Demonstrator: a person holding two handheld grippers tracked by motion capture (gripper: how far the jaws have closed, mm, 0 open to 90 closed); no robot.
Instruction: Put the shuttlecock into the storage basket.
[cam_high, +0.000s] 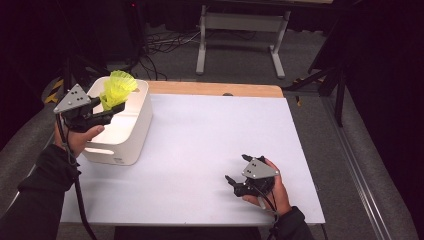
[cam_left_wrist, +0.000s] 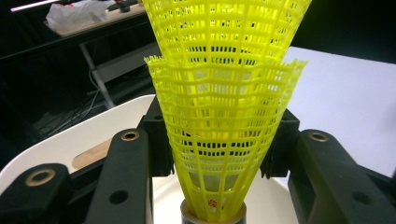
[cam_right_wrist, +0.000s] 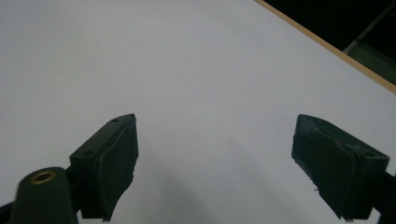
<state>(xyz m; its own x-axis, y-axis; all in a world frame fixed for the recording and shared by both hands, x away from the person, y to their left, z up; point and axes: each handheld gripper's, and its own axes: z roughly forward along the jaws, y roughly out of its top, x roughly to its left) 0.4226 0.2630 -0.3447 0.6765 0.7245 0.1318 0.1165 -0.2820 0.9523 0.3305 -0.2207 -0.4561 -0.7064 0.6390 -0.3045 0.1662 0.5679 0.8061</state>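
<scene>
Left tongs (cam_high: 116, 107) clamped on a nested stack of yellow plastic shuttlecocks (cam_high: 117, 89), the pads pressing the mesh skirts from both sides (cam_left_wrist: 219, 154), held above the open white bin (cam_high: 142, 117) at the far-left corner of the bench (cam_high: 210, 150). Right tongs (cam_high: 232, 182) rest near the front edge, jaws standing wide apart with nothing between them (cam_right_wrist: 215, 154). The step in hand appears to be carrying the stack over the bin; the next move probably calls for lowering it inside the walls, cork end first, before the pads part.
</scene>
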